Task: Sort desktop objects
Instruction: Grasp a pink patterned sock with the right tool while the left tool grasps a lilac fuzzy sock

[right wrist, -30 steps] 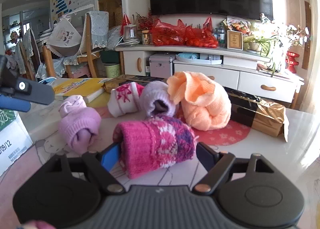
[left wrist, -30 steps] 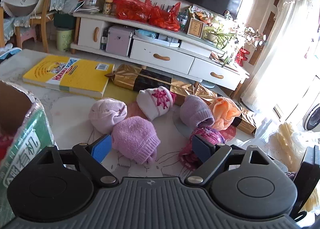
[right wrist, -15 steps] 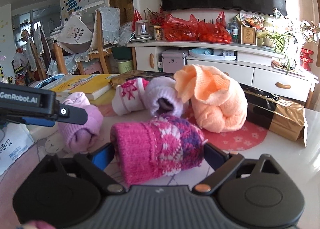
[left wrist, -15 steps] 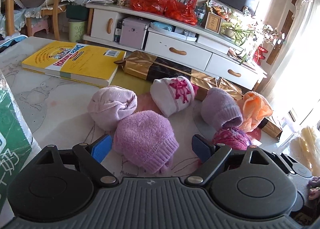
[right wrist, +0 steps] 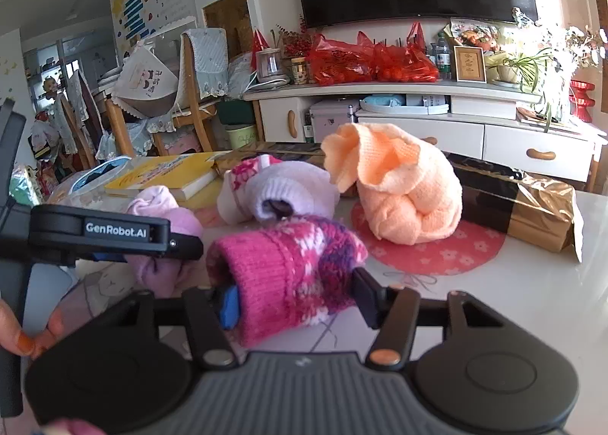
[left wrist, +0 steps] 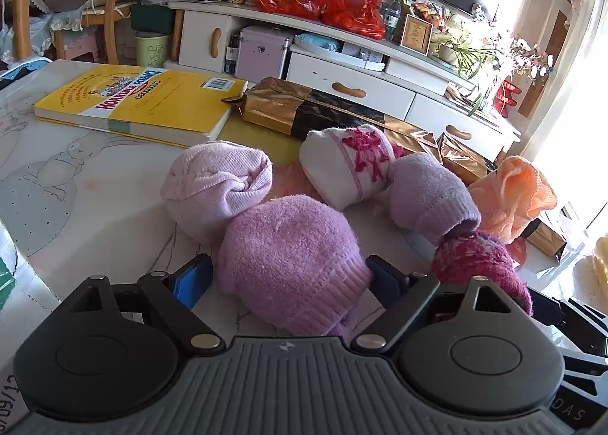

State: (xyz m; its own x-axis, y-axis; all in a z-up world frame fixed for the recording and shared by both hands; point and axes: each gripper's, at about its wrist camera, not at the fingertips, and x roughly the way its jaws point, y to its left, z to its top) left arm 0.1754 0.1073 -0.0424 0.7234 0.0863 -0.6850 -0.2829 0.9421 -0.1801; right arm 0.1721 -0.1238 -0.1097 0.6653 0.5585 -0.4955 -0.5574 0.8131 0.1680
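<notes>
Several rolled sock bundles lie on the white table. My left gripper is open, its blue pads on either side of a fuzzy purple roll. Behind it lie a pale pink roll, a white roll with pink pattern, a lavender roll and an orange one. My right gripper has its jaws closing, and both pads press the magenta patterned roll. The left gripper's side shows in the right wrist view.
A yellow book and a gold-and-black package lie at the table's far side. A red round mat sits under the orange roll. A printed box stands at the left edge. A person's fingers show lower left.
My left gripper sank and moved forward until the fuzzy purple roll lay between its pads. The right jaws widened slightly, then narrowed onto the magenta roll.
</notes>
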